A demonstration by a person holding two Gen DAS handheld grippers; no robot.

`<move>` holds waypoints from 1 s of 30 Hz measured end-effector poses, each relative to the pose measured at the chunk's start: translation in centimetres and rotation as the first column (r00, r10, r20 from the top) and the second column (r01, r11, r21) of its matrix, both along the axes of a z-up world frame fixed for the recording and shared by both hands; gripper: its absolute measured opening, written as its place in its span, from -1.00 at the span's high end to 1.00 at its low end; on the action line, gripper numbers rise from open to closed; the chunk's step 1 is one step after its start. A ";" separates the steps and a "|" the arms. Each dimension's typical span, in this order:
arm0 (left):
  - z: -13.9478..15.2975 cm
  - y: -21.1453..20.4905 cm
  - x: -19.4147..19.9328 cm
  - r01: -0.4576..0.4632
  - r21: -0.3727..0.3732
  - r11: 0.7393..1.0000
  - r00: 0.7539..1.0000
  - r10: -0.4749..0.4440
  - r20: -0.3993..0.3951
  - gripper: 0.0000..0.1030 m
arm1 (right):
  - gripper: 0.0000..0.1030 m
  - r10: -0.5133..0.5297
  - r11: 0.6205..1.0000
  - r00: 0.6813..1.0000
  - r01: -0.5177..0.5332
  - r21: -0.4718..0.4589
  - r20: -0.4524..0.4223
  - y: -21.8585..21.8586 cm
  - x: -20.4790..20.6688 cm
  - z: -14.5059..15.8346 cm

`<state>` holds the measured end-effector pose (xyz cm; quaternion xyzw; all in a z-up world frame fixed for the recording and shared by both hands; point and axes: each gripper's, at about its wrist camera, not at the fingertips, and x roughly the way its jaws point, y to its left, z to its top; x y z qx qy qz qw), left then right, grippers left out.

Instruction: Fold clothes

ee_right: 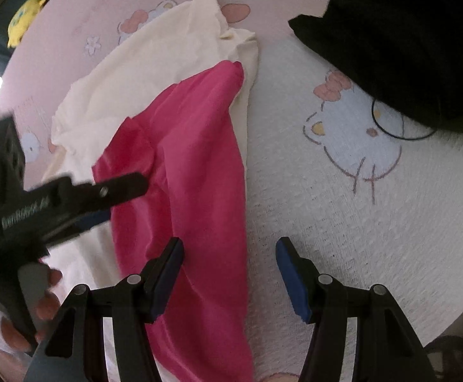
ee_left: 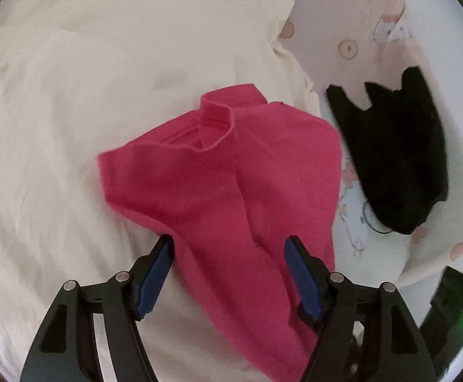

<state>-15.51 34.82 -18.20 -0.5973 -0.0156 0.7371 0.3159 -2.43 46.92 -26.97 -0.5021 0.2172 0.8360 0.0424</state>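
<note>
A bright pink T-shirt (ee_left: 218,175) lies crumpled on a cream garment (ee_left: 104,95), collar away from me. My left gripper (ee_left: 229,242) hovers over its near part, jaws open, pink cloth lying under and between the blue pads without being pinched. In the right wrist view the same pink shirt (ee_right: 193,146) runs as a long strip over the cream garment (ee_right: 155,47). My right gripper (ee_right: 230,242) is open above the strip's right edge, its right pad over bare sheet. One of the left tool's black fingers (ee_right: 117,187) reaches in from the left, held by a hand (ee_right: 46,305).
A black garment (ee_left: 400,149) lies in a heap to the right, also at the top right in the right wrist view (ee_right: 406,41), with a thin black ring (ee_right: 403,137) beside it. Everything rests on a pink cartoon-print sheet (ee_right: 343,222). A yellow toy (ee_right: 24,19) sits far left.
</note>
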 end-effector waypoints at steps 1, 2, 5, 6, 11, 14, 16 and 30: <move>-0.1 0.3 -0.1 0.003 -0.019 1.000 1.000 -0.003 -0.012 -0.34 | -0.16 0.004 1.000 1.000 -0.004 0.020 -0.002 -0.2 -0.1 0.0; -0.1 0.6 -0.1 0.006 -0.037 0.999 1.000 -0.007 -0.024 -0.34 | -0.18 0.011 0.999 1.000 -0.011 0.035 -0.003 -0.4 -0.3 0.0; 0.2 0.7 0.6 0.003 -0.127 0.992 0.990 -0.021 -0.142 -0.28 | -0.16 0.044 0.995 0.999 -0.043 0.092 -0.004 -1.2 -0.8 0.0; 0.3 0.7 1.0 -0.012 -0.176 0.984 0.978 -0.025 -0.206 -0.11 | -0.14 0.055 0.992 0.998 -0.054 0.111 -0.005 -1.5 -0.9 0.0; 0.1 -1.2 1.0 -0.038 -0.233 0.972 0.967 -0.023 -0.253 0.62 | 0.56 0.102 0.961 0.995 -0.103 0.255 0.016 -2.5 -1.6 0.0; 0.1 -2.9 0.3 -0.099 -0.264 0.959 0.965 0.027 -0.262 0.83 | 0.71 0.058 0.972 0.998 -0.061 0.225 0.020 -1.7 -1.5 0.1; -0.1 -4.3 -0.9 -0.123 -0.255 0.959 0.966 0.057 -0.251 0.83 | 0.74 0.037 0.979 0.999 -0.039 0.200 0.016 -0.9 -1.5 0.1; 0.1 -6.7 -4.4 -0.073 0.041 0.997 0.996 0.075 -0.054 -0.13 | 0.63 -0.091 0.996 0.995 0.091 -0.020 -0.035 3.6 -0.3 0.1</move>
